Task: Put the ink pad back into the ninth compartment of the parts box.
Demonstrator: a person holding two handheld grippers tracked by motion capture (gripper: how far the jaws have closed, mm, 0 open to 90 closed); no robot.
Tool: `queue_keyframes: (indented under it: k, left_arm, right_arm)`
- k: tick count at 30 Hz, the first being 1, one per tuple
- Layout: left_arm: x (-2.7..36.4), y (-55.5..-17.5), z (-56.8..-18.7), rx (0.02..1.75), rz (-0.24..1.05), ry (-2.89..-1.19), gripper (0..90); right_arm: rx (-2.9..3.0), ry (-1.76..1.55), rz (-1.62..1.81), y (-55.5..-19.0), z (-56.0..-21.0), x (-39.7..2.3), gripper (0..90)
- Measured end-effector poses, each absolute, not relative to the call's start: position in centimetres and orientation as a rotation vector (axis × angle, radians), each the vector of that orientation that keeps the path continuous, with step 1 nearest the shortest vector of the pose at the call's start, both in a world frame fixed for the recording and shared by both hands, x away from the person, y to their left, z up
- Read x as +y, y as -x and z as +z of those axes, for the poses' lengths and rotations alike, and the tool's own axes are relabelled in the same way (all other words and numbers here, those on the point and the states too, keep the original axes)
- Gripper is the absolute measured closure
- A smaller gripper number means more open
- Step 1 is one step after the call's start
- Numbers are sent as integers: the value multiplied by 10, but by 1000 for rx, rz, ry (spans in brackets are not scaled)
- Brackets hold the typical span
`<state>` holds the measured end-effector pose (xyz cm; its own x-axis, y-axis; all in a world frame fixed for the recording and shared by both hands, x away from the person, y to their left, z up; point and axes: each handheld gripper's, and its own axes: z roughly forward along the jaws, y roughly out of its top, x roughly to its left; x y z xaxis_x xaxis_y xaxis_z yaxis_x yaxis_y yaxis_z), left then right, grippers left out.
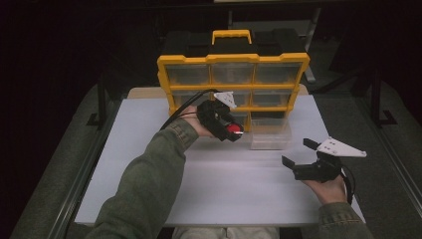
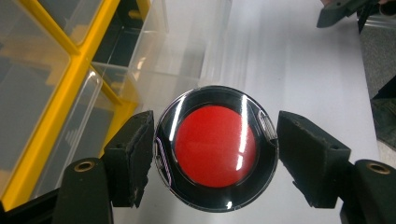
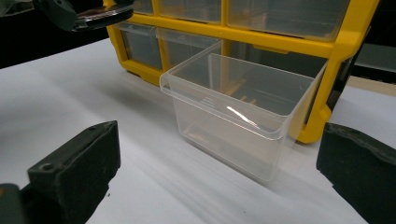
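One white table [image 1: 219, 194] under you, wide bare room in front. One yellow organizer [image 1: 233, 87] stands at the far edge. One clear drawer [image 1: 270, 133] is pulled out onto the table. Your left gripper [image 2: 215, 149] is clamped on one round red-and-black disc [image 2: 215, 145] just left of that drawer. Your right gripper [image 1: 298, 157] rests with jaws apart, holding nothing.

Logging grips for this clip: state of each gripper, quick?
Left gripper: shut on the round red compact.
Right gripper: open, holding nothing.
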<state>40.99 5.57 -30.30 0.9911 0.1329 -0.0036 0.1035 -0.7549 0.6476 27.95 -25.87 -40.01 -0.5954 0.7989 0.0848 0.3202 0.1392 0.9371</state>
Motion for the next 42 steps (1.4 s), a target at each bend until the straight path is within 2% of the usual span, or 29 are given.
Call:
queue_keyframes:
  k: [29, 42]
  left_arm:
    - [-1, -420, -308, 87, 45, -2434, 296]
    - [-28, -429, -323, 73, 25, -2442, 296]
  right_arm:
    - [1985, -1075, 1466, -278, -400, -260, 0]
    - [1986, -1086, 1479, -278, -401, -262, 0]
